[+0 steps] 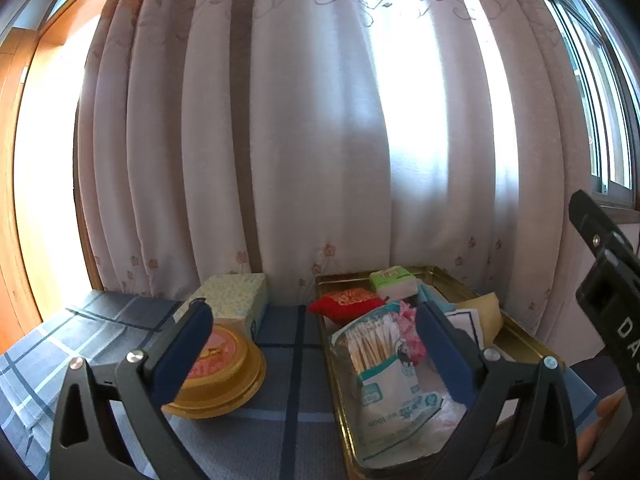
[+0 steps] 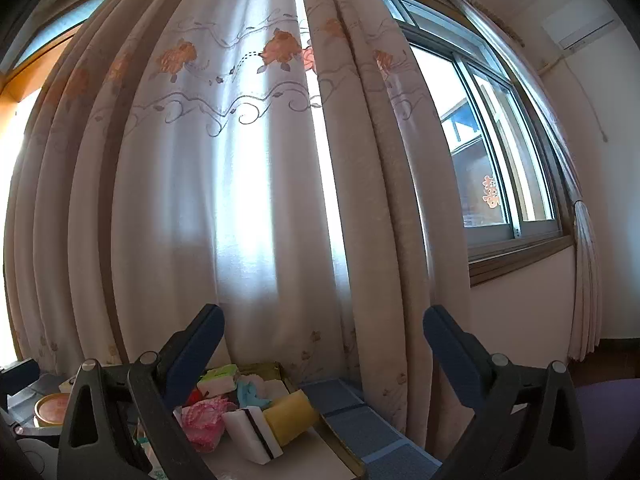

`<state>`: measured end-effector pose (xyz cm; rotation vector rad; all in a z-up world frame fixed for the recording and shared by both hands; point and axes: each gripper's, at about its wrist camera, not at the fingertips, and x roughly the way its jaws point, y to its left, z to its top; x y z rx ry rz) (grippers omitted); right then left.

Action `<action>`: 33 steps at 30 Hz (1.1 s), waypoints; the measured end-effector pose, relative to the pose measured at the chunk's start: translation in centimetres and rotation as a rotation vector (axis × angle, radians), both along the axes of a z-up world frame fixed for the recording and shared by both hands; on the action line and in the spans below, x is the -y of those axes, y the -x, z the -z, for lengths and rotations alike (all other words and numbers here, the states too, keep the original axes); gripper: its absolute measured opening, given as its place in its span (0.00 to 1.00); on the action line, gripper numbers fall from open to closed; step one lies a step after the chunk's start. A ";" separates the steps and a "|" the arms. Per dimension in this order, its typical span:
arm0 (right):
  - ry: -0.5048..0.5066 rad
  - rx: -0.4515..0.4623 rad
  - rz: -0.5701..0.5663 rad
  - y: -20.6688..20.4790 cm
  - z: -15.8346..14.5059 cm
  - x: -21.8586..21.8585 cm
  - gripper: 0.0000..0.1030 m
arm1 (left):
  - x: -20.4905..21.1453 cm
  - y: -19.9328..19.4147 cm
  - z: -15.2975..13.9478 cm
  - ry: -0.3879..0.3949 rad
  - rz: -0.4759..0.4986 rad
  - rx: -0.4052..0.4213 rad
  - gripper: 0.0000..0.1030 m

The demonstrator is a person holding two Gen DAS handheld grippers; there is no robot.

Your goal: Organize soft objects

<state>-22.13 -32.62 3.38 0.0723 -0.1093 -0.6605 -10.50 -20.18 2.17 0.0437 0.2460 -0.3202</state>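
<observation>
While both tongs hang released above the checked bench, nothing is yet grasped. At nine o'clock in the left wrist view stands a round gold tin, with a patterned tissue box just behind it. The left tongs, jaws spread wide, frame the gap between that tin and the gold tray at three o'clock. The tray holds the soft objects: a cotton swab packet nearest, a red pouch and a green-topped tissue pack at its far end, towards twelve o'clock. In the right wrist view the right tongs, likewise released, hover with the tray at seven o'clock, where a pink cloth, a white sponge and a yellow sponge lie crowded and touching. Probable hazards: because the items overlap, a closing jaw may pinch two at once or drag a neighbour over the low rim; the slippery swab packet may slide out of a shallow grip.
</observation>
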 end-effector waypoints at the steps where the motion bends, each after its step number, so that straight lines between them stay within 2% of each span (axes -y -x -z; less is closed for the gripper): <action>1: 0.001 0.001 0.000 0.0 0.0 0.0 0.98 | 0.1 0.0 0.0 -0.001 -0.002 -0.001 1.00; 16: -0.003 0.006 0.002 0.1 -0.1 0.1 0.98 | 0.0 0.1 0.0 -0.007 -0.006 -0.001 1.00; 27: -0.005 0.009 0.009 0.2 -0.1 0.1 0.98 | 0.7 0.8 -0.3 -0.025 -0.017 0.052 1.00; 33: -0.008 0.010 0.016 0.3 0.0 0.2 0.98 | 0.7 0.2 -0.3 -0.010 -0.028 0.026 1.00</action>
